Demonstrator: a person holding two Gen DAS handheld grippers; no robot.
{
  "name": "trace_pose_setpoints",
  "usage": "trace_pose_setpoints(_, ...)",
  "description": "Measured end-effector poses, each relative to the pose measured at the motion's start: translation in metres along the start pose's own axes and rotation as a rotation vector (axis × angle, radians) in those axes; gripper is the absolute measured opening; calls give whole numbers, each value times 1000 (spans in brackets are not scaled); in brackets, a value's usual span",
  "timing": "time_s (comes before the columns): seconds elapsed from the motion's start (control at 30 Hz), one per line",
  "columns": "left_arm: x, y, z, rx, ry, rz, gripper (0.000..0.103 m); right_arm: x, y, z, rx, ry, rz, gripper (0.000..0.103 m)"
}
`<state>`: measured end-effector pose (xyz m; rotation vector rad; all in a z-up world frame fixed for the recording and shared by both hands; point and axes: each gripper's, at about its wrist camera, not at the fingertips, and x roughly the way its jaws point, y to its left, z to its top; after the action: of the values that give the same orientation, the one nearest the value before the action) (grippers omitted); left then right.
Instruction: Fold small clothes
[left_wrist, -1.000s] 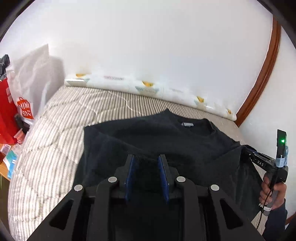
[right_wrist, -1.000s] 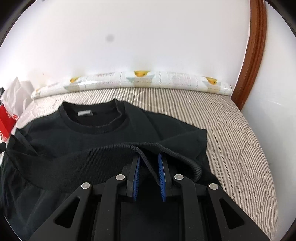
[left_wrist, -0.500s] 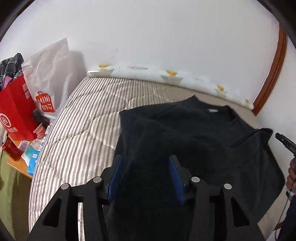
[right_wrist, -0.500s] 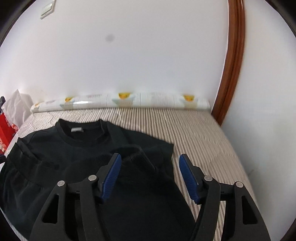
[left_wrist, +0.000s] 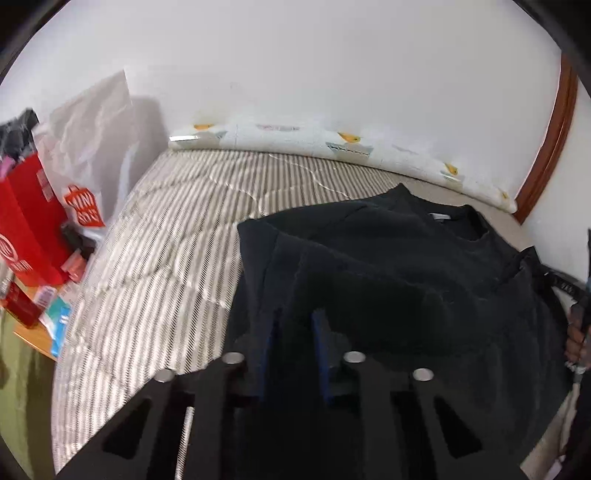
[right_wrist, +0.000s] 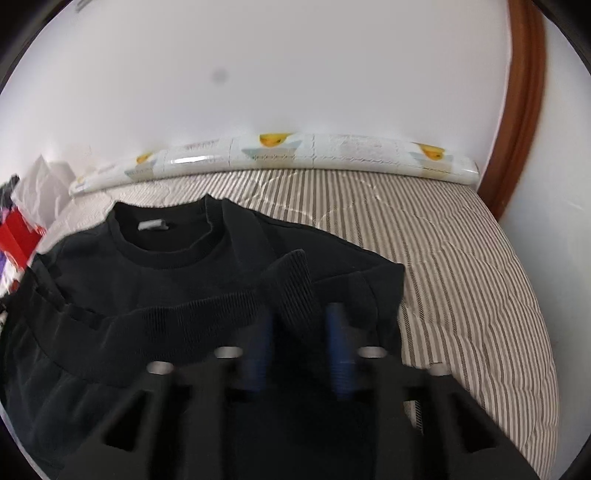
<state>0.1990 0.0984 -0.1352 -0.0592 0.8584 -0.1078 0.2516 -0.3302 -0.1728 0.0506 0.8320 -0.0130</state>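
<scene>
A: Our left gripper (left_wrist: 293, 350) and right gripper (right_wrist: 301, 350) both show a gap between the blue pads.

B: We hold nothing; the black sweatshirt (right_wrist: 177, 277) lies under us on the striped bed (right_wrist: 461, 266).

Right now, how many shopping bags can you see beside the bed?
2. A red bag stands at the left edge of the left wrist view, and a white bag with an orange logo stands behind it against the wall. Others may be hidden out of frame.
</scene>
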Motion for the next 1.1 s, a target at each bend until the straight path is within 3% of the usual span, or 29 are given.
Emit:
trace_pose_setpoints(0.37,-9,-3,37,-84,-159,-16,10,-31,-28,27,102,-145,10,10)
trace_pose_setpoints(0.73,45,-2,47,-120,-43,6,11,27,-41,29,108,-29,-72,9)
trace_pose_setpoints(0.83,46,-2,47,-112,-16,13,14,34,-40,25,99,7,-80,19)
trace_pose_setpoints(0.9,45,-5,46,-92,3,22,15,29,-42,24,101,37,-88,39)
trace_pose_setpoints(1.0,40,-9,42,-75,18,41,16,8,-40,11,80,15,-107,47)
trace_pose_setpoints(1.1,32,-10,34,-74,24,39,28,-8,-41,-7,62,41,-138,47)
